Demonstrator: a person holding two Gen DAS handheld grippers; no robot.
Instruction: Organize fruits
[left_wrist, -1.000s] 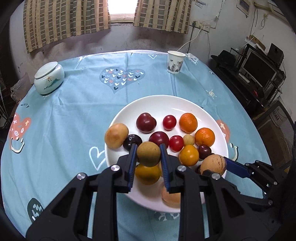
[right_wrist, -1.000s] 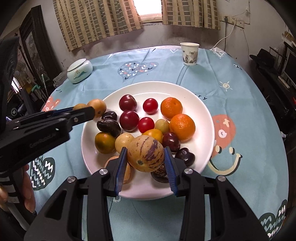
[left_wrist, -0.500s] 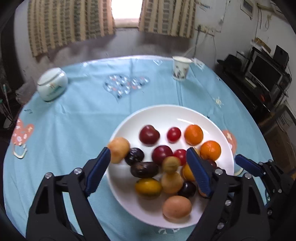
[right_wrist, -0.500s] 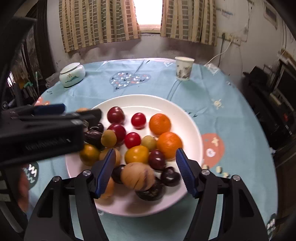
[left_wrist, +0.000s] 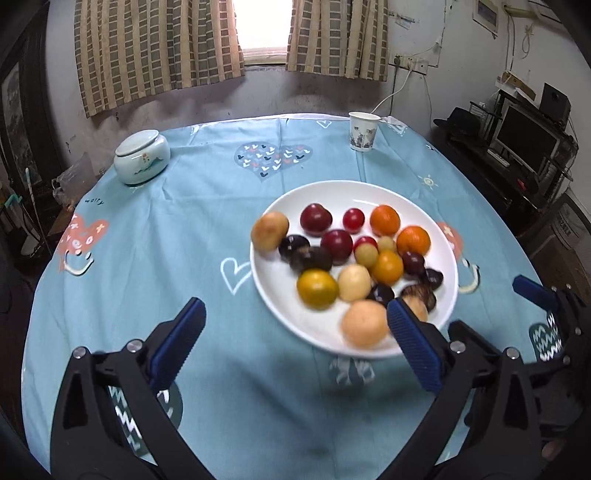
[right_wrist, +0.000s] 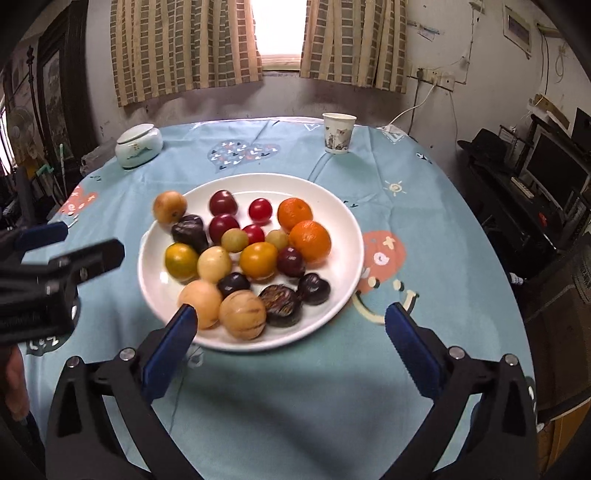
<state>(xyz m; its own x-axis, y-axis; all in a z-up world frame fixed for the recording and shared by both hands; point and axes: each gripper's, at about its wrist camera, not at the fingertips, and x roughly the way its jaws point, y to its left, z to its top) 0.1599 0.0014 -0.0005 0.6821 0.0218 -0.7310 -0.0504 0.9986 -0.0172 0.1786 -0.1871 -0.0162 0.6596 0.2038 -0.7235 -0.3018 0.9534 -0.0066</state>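
Observation:
A white plate (left_wrist: 369, 188) (right_wrist: 258, 179) on the blue tablecloth holds several fruits: oranges (left_wrist: 385, 220) (right_wrist: 309, 240), red plums, cherry tomatoes, dark fruits and yellow ones. A small tan-green fruit (left_wrist: 366, 254) (right_wrist: 234, 240) rests on top of the pile. A pale striped round fruit (right_wrist: 242, 314) lies at the plate's near rim. My left gripper (left_wrist: 293, 310) hovers back from the plate's near-left edge, its jaws opening wide and holding nothing. My right gripper (right_wrist: 290, 312) stands just short of the near rim, its jaws also opening, apart from the fruit.
A paper cup (left_wrist: 364, 131) (right_wrist: 338, 133) stands at the table's far right and a lidded ceramic jar (left_wrist: 142, 157) (right_wrist: 138, 146) at the far left. Dark shelves with a monitor (left_wrist: 524, 140) stand to the right. The left gripper's fingers (right_wrist: 92, 258) reach in from the left.
The left gripper let go of the tan-green fruit and the right let go of the striped fruit. Both opened wide and drew back from the plate.

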